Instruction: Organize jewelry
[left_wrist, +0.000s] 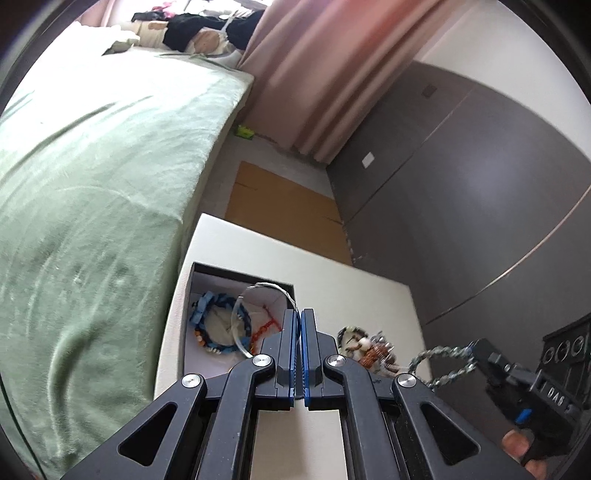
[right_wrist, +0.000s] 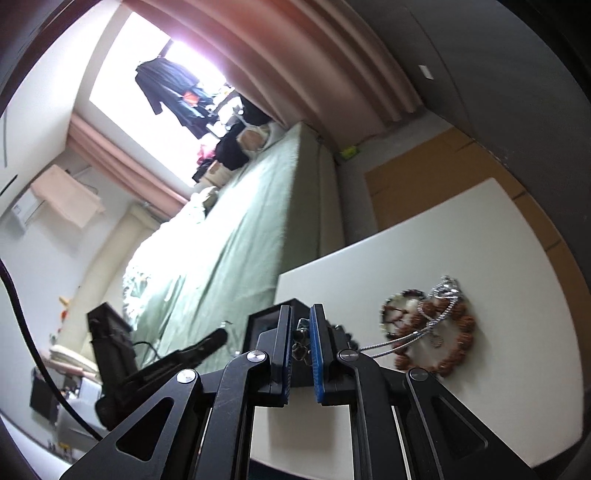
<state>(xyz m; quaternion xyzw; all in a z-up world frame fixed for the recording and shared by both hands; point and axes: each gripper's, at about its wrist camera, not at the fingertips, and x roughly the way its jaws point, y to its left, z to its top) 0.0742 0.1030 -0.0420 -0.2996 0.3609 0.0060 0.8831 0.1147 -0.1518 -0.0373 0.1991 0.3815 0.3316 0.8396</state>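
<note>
Left wrist view: my left gripper (left_wrist: 298, 314) pinches a thin clear bangle (left_wrist: 258, 291) over the open black box (left_wrist: 199, 269) at the white table's (left_wrist: 295, 254) left edge. My right gripper (right_wrist: 300, 328) clamps a silver chain (right_wrist: 402, 338) trailing from the brown bead pile (right_wrist: 443, 332); I'd lift slowly to avoid snagging.

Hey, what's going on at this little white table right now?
A person with two handheld grippers is sorting jewelry. The left gripper is shut on a thin clear bangle over the open box, which holds a blue bracelet. The right gripper pinches a silver chain trailing from the bead pile.
</note>
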